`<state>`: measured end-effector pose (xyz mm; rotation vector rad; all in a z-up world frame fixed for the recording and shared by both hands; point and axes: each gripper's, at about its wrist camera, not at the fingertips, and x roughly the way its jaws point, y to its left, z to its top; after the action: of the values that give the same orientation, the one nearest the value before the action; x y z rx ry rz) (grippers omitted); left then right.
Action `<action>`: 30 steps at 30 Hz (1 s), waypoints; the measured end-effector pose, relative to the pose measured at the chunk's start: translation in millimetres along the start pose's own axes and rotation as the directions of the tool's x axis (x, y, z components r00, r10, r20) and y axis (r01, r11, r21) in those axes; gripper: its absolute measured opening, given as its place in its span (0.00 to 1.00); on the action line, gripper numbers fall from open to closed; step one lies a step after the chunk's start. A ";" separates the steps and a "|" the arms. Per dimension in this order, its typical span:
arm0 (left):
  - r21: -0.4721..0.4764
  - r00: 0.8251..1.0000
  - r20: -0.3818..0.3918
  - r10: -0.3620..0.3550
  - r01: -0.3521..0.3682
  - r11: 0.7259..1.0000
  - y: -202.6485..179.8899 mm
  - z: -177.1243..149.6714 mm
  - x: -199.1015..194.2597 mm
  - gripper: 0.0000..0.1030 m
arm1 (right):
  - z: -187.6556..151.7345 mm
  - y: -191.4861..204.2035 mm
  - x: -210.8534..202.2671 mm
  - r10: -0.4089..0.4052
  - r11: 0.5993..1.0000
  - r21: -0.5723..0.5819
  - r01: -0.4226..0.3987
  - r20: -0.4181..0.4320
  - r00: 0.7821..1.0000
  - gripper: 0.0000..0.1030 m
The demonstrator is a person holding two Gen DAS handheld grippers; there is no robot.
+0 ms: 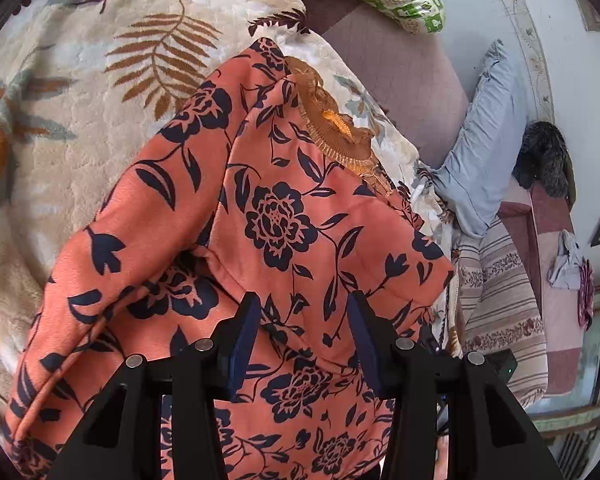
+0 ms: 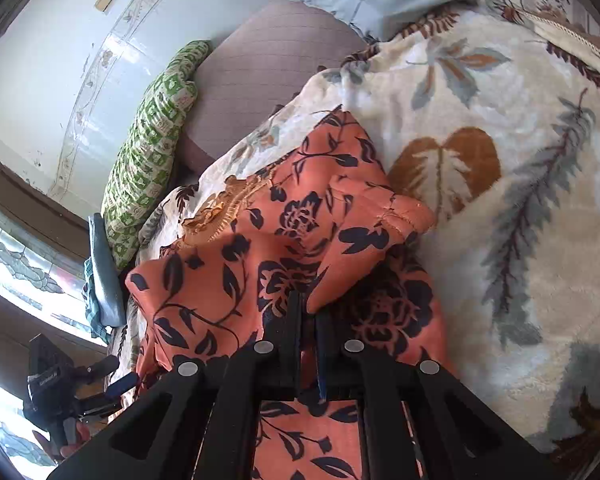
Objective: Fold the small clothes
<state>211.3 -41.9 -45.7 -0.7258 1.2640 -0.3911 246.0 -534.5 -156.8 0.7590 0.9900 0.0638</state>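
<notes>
An orange garment (image 1: 284,216) printed with dark flowers is spread on a cream blanket (image 1: 80,128) with a leaf pattern, which covers a bed. A frilled orange collar (image 1: 332,128) is seen at the garment's far end, and one sleeve (image 2: 364,240) is folded over the body. The left hand-held gripper (image 1: 304,320) is held over the garment's lower part with its jaws partly apart; cloth is seen between them, but no pinch can be made out. The right hand-held gripper (image 2: 308,312) is closed narrowly, and a fold of the sleeve is pinched between its fingers. A green patterned pillow (image 2: 152,136) and a pale blue pillow (image 1: 484,148) lie beyond the blanket.
</notes>
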 end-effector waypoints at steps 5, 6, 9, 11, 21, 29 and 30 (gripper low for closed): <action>-0.086 0.999 -0.044 0.004 -0.008 0.996 12.8 -4.2 22.1 0.43 | 2.7 -4.9 2.0 0.037 0.999 0.020 -0.037 -0.006 0.999 0.09; -0.098 0.999 -0.040 -0.008 0.004 0.995 17.4 -7.5 20.3 0.43 | 1.9 -3.9 2.5 0.045 0.999 0.022 -0.045 -0.008 0.999 0.09; -0.082 0.998 0.014 0.063 -0.062 0.995 31.9 -8.3 10.8 0.47 | 0.9 -2.0 3.3 0.059 0.998 0.017 -0.059 -0.006 0.998 0.10; -0.095 0.996 0.012 0.089 -0.088 0.992 40.7 -1.0 14.2 0.48 | 1.5 -0.7 8.0 0.052 0.999 0.016 -0.052 -0.012 0.999 0.10; -0.146 0.997 -0.020 0.071 -0.073 0.987 39.0 39.6 56.0 0.50 | 3.3 -13.1 19.9 0.060 0.993 0.103 -0.057 -0.027 0.998 0.23; -0.184 0.996 0.088 0.014 0.002 0.983 42.7 53.8 46.0 0.13 | 15.1 1.1 22.0 0.055 0.994 0.090 -0.057 0.024 0.998 0.05; -0.189 0.992 0.123 0.017 0.007 0.982 44.6 56.9 35.8 0.12 | 20.4 8.1 22.4 0.059 0.995 0.078 -0.061 0.025 0.998 0.05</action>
<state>270.2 -16.8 -94.8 -0.8947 1.1951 -0.2196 276.7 -531.2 -161.8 0.8598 0.9521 0.0683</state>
